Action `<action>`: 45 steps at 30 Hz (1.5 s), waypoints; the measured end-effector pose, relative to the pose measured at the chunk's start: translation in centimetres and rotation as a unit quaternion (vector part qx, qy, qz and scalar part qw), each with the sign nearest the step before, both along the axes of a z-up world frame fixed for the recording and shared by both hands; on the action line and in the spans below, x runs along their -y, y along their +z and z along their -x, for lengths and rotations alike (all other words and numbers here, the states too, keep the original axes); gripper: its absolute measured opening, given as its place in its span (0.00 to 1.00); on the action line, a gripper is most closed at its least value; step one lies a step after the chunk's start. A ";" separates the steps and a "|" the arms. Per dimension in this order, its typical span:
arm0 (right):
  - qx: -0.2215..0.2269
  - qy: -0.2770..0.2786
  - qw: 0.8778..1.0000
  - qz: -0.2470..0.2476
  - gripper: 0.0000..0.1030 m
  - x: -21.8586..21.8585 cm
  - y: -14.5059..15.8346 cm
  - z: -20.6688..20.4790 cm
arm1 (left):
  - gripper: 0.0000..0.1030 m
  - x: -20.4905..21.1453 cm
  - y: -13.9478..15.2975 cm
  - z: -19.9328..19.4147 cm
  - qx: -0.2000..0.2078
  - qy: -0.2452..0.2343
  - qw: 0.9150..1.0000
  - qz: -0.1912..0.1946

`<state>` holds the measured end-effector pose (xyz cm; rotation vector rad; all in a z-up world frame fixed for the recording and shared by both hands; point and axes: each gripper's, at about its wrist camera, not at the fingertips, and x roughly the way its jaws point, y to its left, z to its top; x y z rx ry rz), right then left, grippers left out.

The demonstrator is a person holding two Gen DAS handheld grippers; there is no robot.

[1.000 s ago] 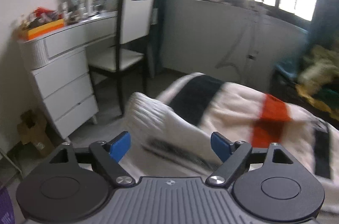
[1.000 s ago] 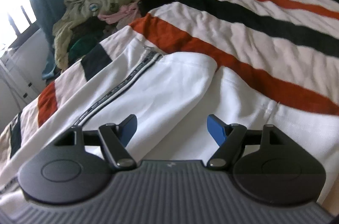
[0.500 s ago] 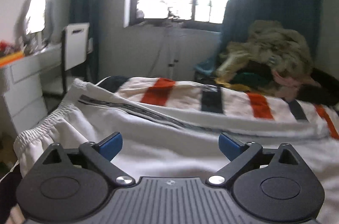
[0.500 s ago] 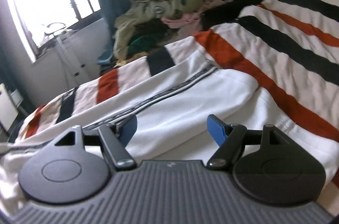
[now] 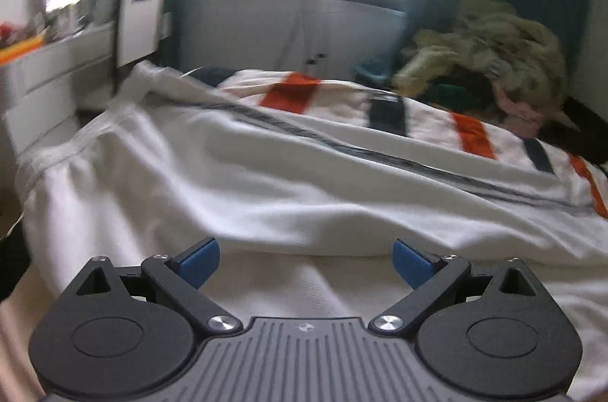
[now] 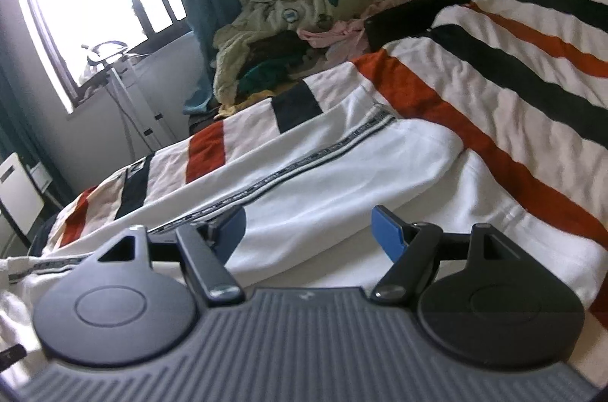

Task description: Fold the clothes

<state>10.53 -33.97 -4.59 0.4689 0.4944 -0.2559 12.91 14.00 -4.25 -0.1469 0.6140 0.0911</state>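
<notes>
White track pants [image 6: 342,170] stretched along striped bedspread [image 6: 532,90], one leg atop other. Left gripper [image 5: 306,255], right gripper [image 6: 307,225] both spread wide, empty, near pants' edge. Risk imo: pinching bedspread too, or just top layer, so legs slide apart.

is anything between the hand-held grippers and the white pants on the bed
Nothing visible. The left hand-held gripper and right hand-held gripper are both open right over the white pants, with only cloth ahead.

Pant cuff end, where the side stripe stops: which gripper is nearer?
Right. The right gripper sits open just short of the cuff. The left gripper, also open, is at the waistband end, the white pants stretching away.
</notes>
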 end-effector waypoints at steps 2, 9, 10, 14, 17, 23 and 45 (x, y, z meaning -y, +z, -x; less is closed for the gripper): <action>-0.001 -0.009 1.000 -0.008 0.72 0.4 -0.1 0.1 | 0.96 -2.9 0.5 -0.1 0.007 0.044 0.999 0.030; -0.002 -0.085 0.996 -0.031 0.73 3.2 -0.1 1.3 | 0.96 -15.8 0.8 0.9 0.007 0.257 0.954 0.157; 0.001 -0.097 0.995 -0.033 0.73 3.7 0.0 1.7 | 0.96 -17.3 0.5 0.8 0.005 0.277 0.945 0.174; 0.010 -0.146 0.988 -0.041 0.73 5.6 0.2 3.0 | 0.95 -22.2 -1.9 -1.2 -0.034 0.315 0.919 0.236; 0.017 -0.184 0.982 -0.047 0.73 7.1 0.3 4.0 | 0.94 -24.3 -4.0 -2.3 -0.057 0.337 0.908 0.243; 0.004 -0.337 0.938 -0.076 0.73 12.4 -1.0 8.0 | 0.93 -25.4 -5.5 -3.4 -0.034 0.328 0.917 0.223; 0.002 -0.401 0.833 -0.382 0.74 15.3 -9.4 12.7 | 0.18 -26.7 -4.7 0.0 0.063 0.385 0.872 0.294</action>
